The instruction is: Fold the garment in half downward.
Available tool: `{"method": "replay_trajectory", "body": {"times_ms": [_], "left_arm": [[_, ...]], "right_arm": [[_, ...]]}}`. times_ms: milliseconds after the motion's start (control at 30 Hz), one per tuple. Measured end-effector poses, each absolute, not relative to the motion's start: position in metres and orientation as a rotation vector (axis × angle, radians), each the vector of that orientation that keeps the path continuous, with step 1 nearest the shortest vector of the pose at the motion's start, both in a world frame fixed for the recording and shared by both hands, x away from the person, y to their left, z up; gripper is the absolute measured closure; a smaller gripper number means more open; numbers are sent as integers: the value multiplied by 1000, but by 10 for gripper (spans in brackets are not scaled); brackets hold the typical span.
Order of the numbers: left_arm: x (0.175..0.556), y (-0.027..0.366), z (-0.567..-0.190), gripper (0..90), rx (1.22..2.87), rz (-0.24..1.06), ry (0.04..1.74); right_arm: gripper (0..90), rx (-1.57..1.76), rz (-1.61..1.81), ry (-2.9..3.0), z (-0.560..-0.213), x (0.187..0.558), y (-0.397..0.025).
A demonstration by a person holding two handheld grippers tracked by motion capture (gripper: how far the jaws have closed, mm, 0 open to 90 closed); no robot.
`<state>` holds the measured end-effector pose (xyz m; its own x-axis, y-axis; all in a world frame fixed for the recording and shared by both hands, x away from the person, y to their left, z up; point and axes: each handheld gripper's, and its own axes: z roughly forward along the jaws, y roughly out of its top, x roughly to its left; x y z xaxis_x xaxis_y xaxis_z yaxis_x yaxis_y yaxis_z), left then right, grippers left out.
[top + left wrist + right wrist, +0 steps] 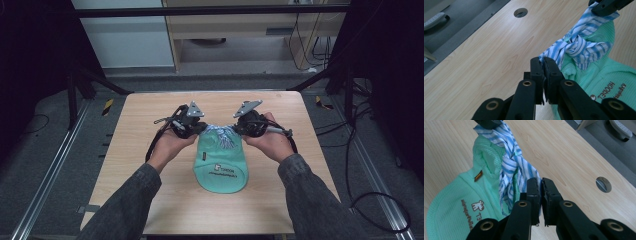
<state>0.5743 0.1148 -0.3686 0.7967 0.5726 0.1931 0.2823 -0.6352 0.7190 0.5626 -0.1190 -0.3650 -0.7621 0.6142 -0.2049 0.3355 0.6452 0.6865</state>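
High view: the mint-green mesh pouch (221, 167) lies mid-tabletop (150, 150), its blue-and-white striped cloth ties (224, 135) knotted at its far end. The left claw (201, 129) and right claw (237, 129) flank that knot.

Left gripper view: jaws clamped on one tie end (knot up-right).

Right gripper view: jaws clamped on the other end; the ties' axis runs claw to claw.
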Motion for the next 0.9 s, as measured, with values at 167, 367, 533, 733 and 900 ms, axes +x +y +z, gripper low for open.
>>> {"method": "replay_trajectory", "body": {"times_ms": [167, 367, 533, 733, 900], "left_arm": [[575, 114, -365, 868, 2278, 541, 622], [575, 112, -360, 867, 2273, 552, 617], [577, 112, -358, 867, 2270, 562, 615], [578, 111, -362, 867, 2283, 570, 614], [585, 110, -359, 867, 2285, 572, 622]], "right_arm": [[848, 738, 896, 2434, -361, 562, -120], [848, 740, 900, 2424, -359, 563, -121], [848, 740, 900, 2416, -356, 564, -122], [848, 740, 888, 2424, -360, 566, -120], [847, 747, 888, 2415, -358, 571, -120]]}}
